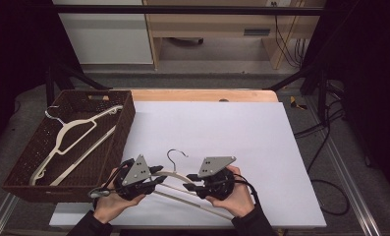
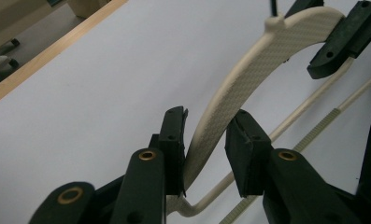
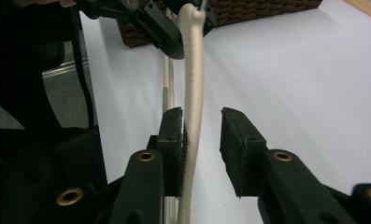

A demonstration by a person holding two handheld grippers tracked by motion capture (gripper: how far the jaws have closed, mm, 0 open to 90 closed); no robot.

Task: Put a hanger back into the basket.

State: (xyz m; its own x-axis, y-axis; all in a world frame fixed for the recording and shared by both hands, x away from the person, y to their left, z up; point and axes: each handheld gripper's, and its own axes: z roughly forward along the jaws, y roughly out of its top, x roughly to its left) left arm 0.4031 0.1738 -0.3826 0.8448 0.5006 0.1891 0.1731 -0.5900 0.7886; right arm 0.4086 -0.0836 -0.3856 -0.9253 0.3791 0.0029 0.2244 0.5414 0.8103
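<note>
A cream hanger (image 1: 202, 205) with a metal hook lies on the white board (image 1: 232, 128) near its front edge. My left gripper (image 1: 158, 175) is open around the hanger's left shoulder. In the left gripper view that shoulder (image 2: 248, 79) leans against one jaw, with a gap to the other jaw of the left gripper (image 2: 206, 135). My right gripper (image 1: 188, 182) is open around the right shoulder. In the right gripper view the arm (image 3: 192, 93) touches one pad of the right gripper (image 3: 203, 133) and stands clear of the other.
A dark woven basket (image 1: 127, 118) stands at the left edge of the board, holding a second cream hanger (image 1: 67, 135). The board's far and right parts are bare. A strip of wooden tabletop (image 1: 202, 95) shows behind the board, and cables lie on the floor at right.
</note>
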